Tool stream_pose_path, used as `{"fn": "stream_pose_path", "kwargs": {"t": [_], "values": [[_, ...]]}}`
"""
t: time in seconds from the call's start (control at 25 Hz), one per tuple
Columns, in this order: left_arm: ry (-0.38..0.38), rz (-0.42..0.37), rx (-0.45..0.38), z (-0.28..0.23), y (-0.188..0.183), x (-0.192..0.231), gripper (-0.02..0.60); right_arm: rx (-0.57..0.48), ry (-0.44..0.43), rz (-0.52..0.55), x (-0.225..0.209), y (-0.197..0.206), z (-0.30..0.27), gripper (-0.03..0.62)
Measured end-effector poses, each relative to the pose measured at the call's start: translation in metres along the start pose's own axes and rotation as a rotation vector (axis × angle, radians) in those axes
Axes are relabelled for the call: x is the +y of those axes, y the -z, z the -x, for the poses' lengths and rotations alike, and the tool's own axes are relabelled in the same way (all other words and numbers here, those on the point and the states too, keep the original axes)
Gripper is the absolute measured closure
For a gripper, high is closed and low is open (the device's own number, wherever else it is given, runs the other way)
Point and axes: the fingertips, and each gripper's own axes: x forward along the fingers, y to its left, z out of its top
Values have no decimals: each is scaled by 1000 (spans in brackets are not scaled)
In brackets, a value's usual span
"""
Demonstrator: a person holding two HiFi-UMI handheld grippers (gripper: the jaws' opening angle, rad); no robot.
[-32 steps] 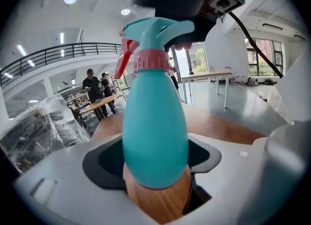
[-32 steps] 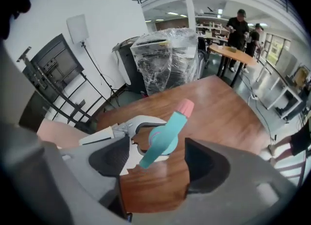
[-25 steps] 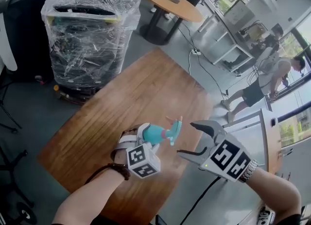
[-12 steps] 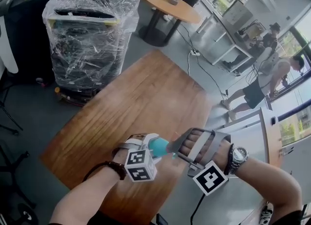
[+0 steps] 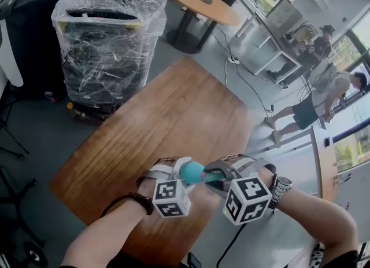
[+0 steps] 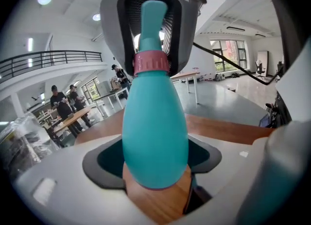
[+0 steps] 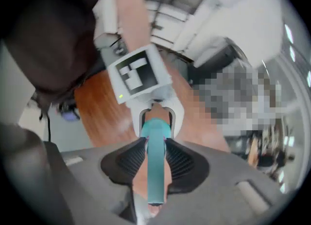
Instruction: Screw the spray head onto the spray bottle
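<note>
A teal spray bottle lies level over the table's near edge, with my left gripper shut on its wide body. A pink collar rings the neck. Beyond it the teal spray head sits on the bottle. My right gripper faces the left one and its jaws are closing; the ribbed pads touch both sides of the spray head. In the right gripper view the left gripper and its marker cube show straight ahead.
The wooden table stretches away from me. A plastic-wrapped pallet load stands on the floor at its far left. Farther off are a round table and people by the windows. A cable runs across the floor.
My right gripper came in from the right with wide jaws, rolled over so its cube faces up, and closed around the spray head. The left gripper kept holding the bottle in place.
</note>
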Motion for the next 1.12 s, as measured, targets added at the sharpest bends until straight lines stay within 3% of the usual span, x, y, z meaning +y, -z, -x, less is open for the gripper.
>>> {"fn": "stream_pose_path", "kwargs": {"t": [0.08,0.16,0.28,0.36,0.52,0.6,0.68,0.88,1.12], "values": [[-56,34,22,0,3,8,202,-40,-64,-400,-13,0,-1,471],[-97,65,43,-1,7,13,202,-69,-105,-733,-24,2,-2,471],[-121,87,66,-5,11,14,202,-78,-141,-1017,-29,8,-5,471],[-125,94,77,-7,13,13,202,-81,-157,-1107,-29,11,-7,470],[-116,118,74,-9,11,12,201,-93,-115,-1037,-31,11,-4,466],[-108,137,71,-10,14,14,201,-108,-86,-978,-34,11,1,383],[-99,172,65,-11,20,17,199,-137,-50,-935,-41,9,9,361],[-85,313,2,-22,40,29,193,-202,58,-855,-51,9,41,356],[-127,396,8,-40,66,47,187,-277,134,-862,-35,18,63,358]]}}
